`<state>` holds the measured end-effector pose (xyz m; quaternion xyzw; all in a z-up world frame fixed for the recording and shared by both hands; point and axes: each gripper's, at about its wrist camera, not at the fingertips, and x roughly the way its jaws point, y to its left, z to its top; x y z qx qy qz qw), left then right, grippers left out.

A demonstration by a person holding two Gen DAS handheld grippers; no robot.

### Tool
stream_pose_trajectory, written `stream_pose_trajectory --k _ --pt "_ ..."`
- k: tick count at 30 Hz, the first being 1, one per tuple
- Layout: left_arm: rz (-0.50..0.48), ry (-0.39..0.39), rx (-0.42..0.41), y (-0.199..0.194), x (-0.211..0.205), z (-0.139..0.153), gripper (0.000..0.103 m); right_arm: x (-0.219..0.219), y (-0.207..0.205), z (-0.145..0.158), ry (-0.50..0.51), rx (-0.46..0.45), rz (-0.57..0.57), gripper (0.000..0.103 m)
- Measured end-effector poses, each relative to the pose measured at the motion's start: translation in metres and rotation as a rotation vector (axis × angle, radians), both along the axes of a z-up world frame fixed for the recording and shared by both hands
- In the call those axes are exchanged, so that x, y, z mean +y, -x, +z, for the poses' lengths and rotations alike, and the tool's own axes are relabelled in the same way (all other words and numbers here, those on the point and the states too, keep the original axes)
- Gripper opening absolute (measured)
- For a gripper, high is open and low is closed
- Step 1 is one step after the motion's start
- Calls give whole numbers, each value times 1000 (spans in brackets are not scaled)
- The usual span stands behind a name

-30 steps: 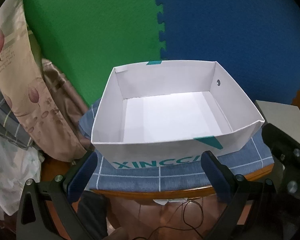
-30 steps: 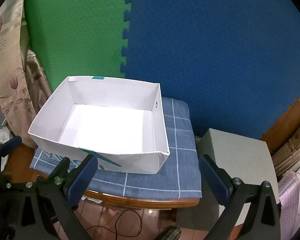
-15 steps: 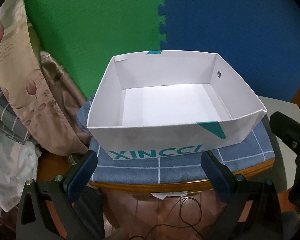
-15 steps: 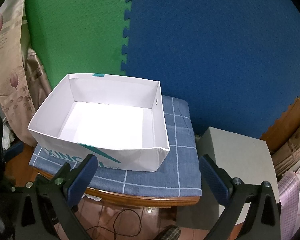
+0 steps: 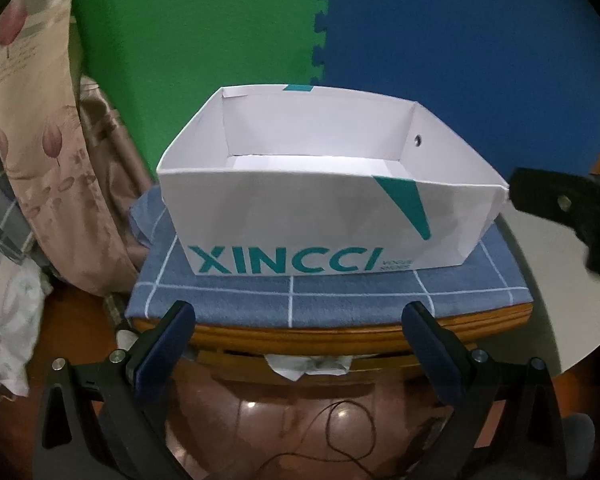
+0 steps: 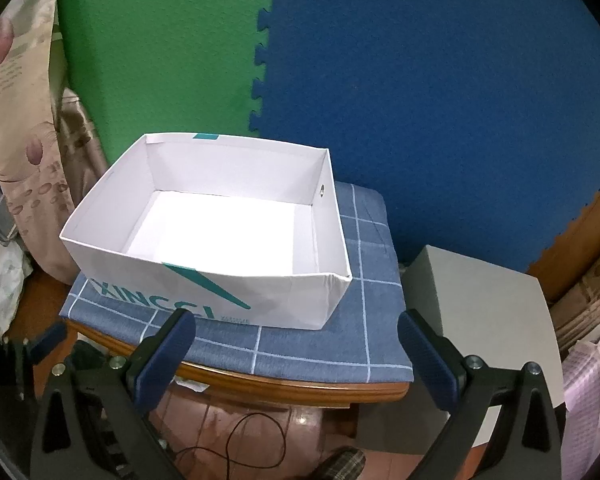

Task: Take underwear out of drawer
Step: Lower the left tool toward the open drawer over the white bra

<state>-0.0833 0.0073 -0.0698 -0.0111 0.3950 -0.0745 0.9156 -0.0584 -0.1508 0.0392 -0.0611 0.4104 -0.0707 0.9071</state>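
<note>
Drawer [image 6: 204,236]: white cardboard box, teal lettering on front, sitting on blue checked cushion [image 6: 300,344] atop wooden worktop [image 6: 284,388]. Inside bare white. Left gripper [image 5: 300,344] fingers spread apart, holding nothing. Right gripper [image 6: 296,348] fingers likewise apart, near front wall.

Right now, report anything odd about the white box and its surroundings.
The white box holds no underwear: the right wrist view shows only its bare floor. Its front right corner is creased and bulges outward. Crumpled paper sticks out beneath the stool's cushion.
</note>
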Motion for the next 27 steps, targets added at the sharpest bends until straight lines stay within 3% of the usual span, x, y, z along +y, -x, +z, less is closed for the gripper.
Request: stream_pose_trajectory --k 7,12,16,19,27 --pt "-7 -2 -52 29 7 -39 102 2 14 -5 29 -52 2 103" --pt "-16 4 -42 49 20 -101 103 -2 32 -18 60 -100 5 103" --pt "43 9 -48 57 38 -146 102 -16 53 -43 68 -98 12 103" --pt "83 -17 -99 53 42 -153 102 -32 64 -61 51 -88 -7 103" --pt "37 -78 -159 9 14 -162 103 -78 85 -108 -45 -58 -92 103"
